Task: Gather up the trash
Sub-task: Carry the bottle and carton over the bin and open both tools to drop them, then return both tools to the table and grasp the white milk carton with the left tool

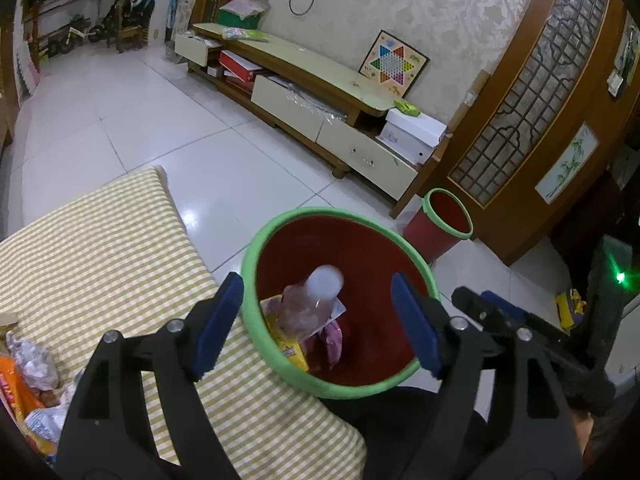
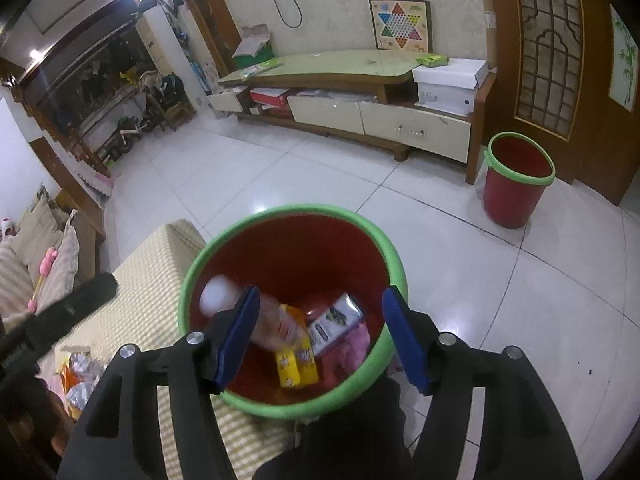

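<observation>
Left tool (image 1: 316, 324) and right tool (image 2: 320, 340) apart, empty, above bin (image 2: 394, 264), bottle (image 1: 316, 300) inside.

The near bin (image 1: 340, 240) is showing a dark red inside and a light green rim, and the far bin (image 2: 516, 176) is wearing the same red and green. A yellow packet (image 2: 298, 360), a pink scrap (image 2: 352, 348) and a pale, clear bottle (image 1: 316, 300) are lying in the near one. The cloth (image 1: 100, 248) is showing yellow-and-white checks. The finger pads (image 1: 218, 324) are showing blue on black arms. The game board (image 1: 394, 62) is displaying a many-coloured star on white
</observation>
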Action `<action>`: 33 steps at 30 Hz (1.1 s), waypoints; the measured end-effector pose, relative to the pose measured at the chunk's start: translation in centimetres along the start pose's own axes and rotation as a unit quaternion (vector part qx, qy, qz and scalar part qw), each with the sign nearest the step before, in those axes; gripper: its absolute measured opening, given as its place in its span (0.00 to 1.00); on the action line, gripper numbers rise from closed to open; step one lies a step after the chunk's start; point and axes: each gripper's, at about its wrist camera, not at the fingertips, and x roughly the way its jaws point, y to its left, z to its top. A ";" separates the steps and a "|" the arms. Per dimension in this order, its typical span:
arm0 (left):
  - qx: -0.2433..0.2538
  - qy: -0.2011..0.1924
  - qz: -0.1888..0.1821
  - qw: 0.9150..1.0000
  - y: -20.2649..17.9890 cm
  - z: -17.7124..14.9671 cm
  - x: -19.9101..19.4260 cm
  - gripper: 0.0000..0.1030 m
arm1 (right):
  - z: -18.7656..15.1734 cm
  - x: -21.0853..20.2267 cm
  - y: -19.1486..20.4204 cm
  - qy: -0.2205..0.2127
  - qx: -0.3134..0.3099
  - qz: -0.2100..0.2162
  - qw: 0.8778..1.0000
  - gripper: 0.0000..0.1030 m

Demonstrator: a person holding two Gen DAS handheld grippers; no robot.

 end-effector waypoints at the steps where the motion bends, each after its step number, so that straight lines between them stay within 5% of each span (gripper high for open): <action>1: -0.002 -0.005 0.004 1.000 0.3 -0.2 -0.8 0.74 | -0.1 -0.1 0.1 0.002 0.000 0.001 1.000 0.60; 12: -0.076 -0.049 0.062 0.994 7.1 -5.0 -10.2 0.79 | -2.9 -1.8 5.3 0.028 -0.045 0.028 0.998 0.63; 20: -0.152 -0.068 0.180 0.970 16.6 -10.8 -17.2 0.79 | -6.3 -2.1 11.2 0.053 -0.099 0.059 0.992 0.63; 25: -0.216 -0.048 0.230 0.948 23.2 -13.9 -18.5 0.78 | -8.2 -2.4 14.5 0.066 -0.137 0.071 0.986 0.63; 33: -0.255 0.029 0.233 0.938 29.2 -15.5 -14.3 0.56 | -10.6 -2.6 17.7 0.085 -0.172 0.091 0.977 0.63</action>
